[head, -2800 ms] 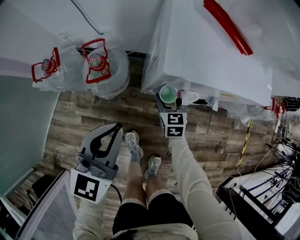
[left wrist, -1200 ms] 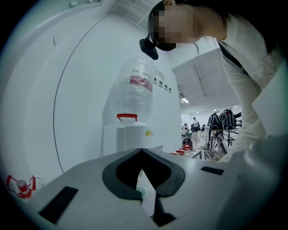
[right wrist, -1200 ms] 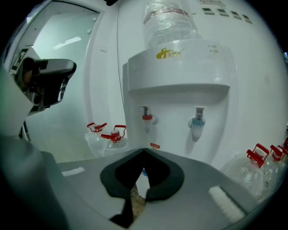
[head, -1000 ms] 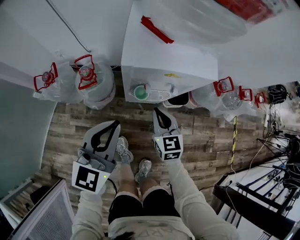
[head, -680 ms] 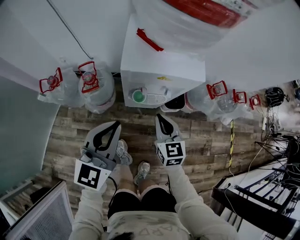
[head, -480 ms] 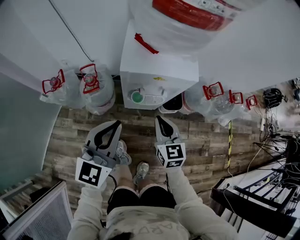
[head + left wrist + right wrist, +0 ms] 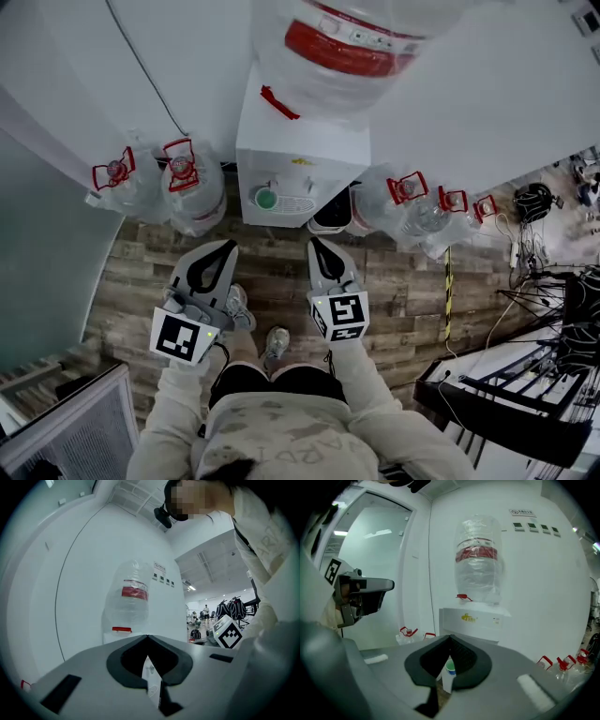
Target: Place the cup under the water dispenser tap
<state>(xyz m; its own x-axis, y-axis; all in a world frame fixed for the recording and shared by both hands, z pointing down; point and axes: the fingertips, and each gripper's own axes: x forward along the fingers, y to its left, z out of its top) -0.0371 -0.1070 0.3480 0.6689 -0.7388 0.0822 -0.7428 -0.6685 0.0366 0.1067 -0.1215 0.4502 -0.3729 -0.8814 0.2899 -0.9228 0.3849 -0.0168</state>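
I noted the small white cup (image 7: 266,198) with a green inside standing on the drip tray of the white, bottle-topped water dispenser (image 7: 302,155), upper centre of the head view, apparently beneath its tap. The left tongs (image 7: 231,247) and right tongs (image 7: 315,242) were both closed on nothing, mid-frame, well apart from the cup. I judged placement done, with only alignment left to confirm.

A wood-plank floor (image 7: 281,272) carries a white water dispenser (image 7: 300,159) against the wall. Two plastic-wrapped water jugs (image 7: 192,192) stand just left of it, further red-handled jugs (image 7: 417,211) stand to its right, and the person's shoes (image 7: 275,342) are in front.
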